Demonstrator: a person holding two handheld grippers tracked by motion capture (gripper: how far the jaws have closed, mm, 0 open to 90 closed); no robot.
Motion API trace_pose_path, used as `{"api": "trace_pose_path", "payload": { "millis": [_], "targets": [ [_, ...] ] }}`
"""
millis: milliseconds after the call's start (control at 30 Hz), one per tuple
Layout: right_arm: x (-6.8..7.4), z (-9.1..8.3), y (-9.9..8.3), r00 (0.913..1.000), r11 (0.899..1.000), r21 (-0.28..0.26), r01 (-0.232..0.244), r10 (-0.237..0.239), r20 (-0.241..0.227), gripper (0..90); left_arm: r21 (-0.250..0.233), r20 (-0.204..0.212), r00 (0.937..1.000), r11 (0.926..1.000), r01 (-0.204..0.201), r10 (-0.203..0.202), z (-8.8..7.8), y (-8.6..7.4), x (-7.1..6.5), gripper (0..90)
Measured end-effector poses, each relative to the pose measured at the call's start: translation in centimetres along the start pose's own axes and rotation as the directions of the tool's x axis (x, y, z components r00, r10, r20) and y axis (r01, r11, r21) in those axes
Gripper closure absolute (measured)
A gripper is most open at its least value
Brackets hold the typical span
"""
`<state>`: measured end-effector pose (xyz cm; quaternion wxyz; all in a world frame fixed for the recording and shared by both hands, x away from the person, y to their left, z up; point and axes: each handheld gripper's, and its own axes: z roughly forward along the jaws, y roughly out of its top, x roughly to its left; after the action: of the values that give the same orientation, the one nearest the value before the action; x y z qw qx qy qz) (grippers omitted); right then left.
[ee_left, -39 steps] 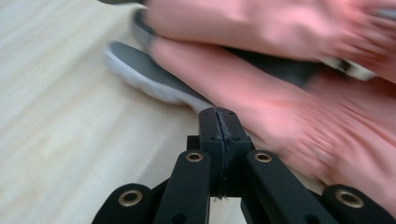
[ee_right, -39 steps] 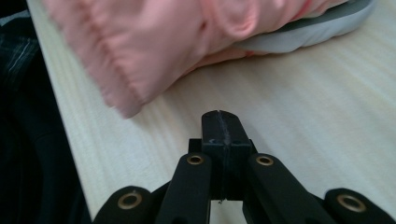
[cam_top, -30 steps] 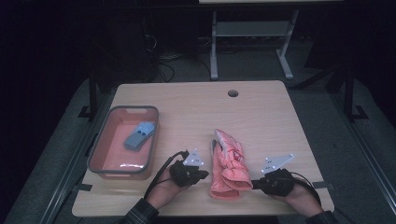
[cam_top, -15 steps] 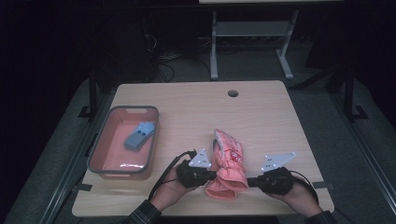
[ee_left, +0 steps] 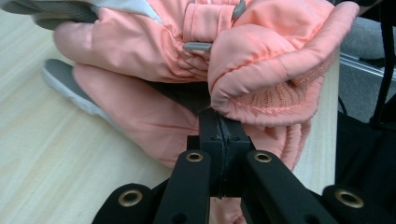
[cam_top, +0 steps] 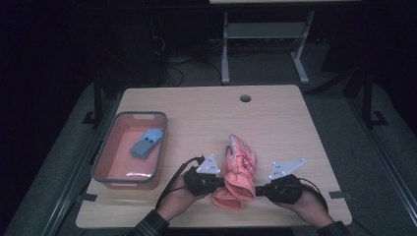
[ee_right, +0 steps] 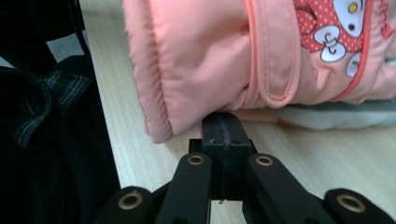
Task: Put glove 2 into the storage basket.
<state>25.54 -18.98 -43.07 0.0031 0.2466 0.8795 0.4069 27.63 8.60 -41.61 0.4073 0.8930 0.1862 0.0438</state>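
Both of the person's hands come in from the near edge of the desk [cam_top: 275, 105], low over the wood, each pointing its tongs inward toward the other. The left tongs [cam_top: 216, 183] aim to the right across the desk and the right tongs [cam_top: 259, 189] aim to the left, so the two meet the pink ski glove [cam_top: 239, 169] from opposite sides at its cuff end. The grey three-cornered plates ride on top of both, tilted up toward the far side.

In the left gripper view the left tongs [ee_left: 219, 122] are clenched, the black jaws pressed flat together with their tip against the rolled cuff edge of the glove [ee_left: 261, 60]; whether any fabric is pinched between them cannot be told. In the right gripper view the right tongs [ee_right: 226, 125] are likewise clenched, jaw against jaw, their tip just under the bottom edge of the glove [ee_right: 196, 51] and touching it; no cloth is visibly caught.

The glove lies on the near middle of the desk, between the two hands. Its long axis runs from near to far, tilted slightly left: the open cuff points toward the person, the fingers toward the far edge. A cartoon print shows on its back.

To the left, well apart, a grey-rimmed pink tray [cam_top: 103, 157] holds a blue object [cam_top: 146, 142].
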Motion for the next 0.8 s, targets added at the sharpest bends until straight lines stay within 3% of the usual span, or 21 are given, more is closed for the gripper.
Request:
{"api": "trace_pose_path", "payload": {
  "millis": [233,467,567,800],
  "targets": [
    [0.3,0.5,1.2,0.9996,0.999,-0.015,0.029,-0.029,0.003,90.0,-0.009,-0.023,0.9995,0.9997,0.021,-0.021,-1.1,-0.4,0.9,89.4],
    [0.5,1.3,1.2,0.9993,0.999,0.028,0.037,-0.037,0.000,90.0,0.040,0.007,0.9997,0.9990,0.021,-0.022,-0.8,-1.4,1.0,89.0],
    [0.3,1.2,1.0,0.9990,0.998,0.037,0.041,-0.042,0.016,90.0,0.064,-0.003,1.0000,0.9979,0.003,-0.003,-0.7,-1.4,1.0,87.6],
    [-1.1,-0.8,2.0,0.9964,0.999,-0.035,0.015,-0.012,0.084,90.0,0.055,-0.036,0.9981,0.9972,0.051,-0.049,-1.7,-1.3,2.3,79.1]
  ]
}}
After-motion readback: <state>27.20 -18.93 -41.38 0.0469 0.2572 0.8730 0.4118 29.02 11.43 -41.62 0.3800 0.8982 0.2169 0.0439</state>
